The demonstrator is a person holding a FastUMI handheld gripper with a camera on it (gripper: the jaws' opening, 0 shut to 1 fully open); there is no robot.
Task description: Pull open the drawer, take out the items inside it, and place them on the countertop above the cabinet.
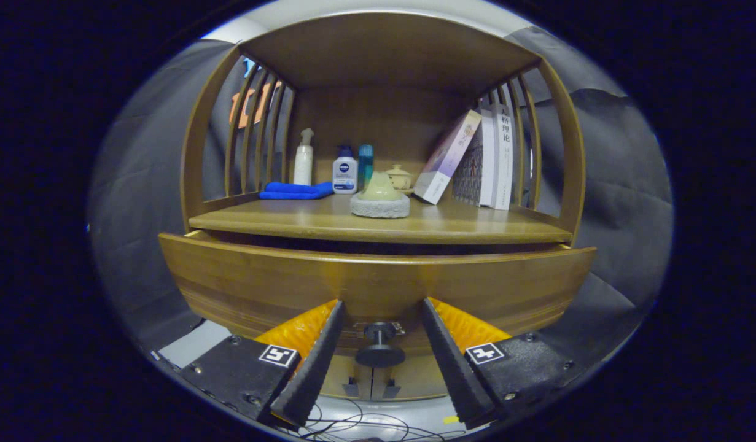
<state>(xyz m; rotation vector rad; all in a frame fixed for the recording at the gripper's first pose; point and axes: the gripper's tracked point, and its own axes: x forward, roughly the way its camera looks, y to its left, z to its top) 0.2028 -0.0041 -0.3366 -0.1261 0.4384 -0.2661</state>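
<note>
A wooden cabinet drawer (242,279) stands pulled out a little from under the countertop (476,230), with a dark gap along its top edge. Its round dark knob (379,345) sits low on the drawer front, between my two fingers. My gripper (381,310) is open, a finger on each side of the knob without touching it. The drawer's inside is hidden behind its front panel.
On the countertop stand a blue folded cloth (295,191), a white pump bottle (303,158), two small bottles (346,173), a grey-green stone piece (380,197), a small lidded pot (399,177) and leaning books (476,159). Cables (353,426) lie on the floor below.
</note>
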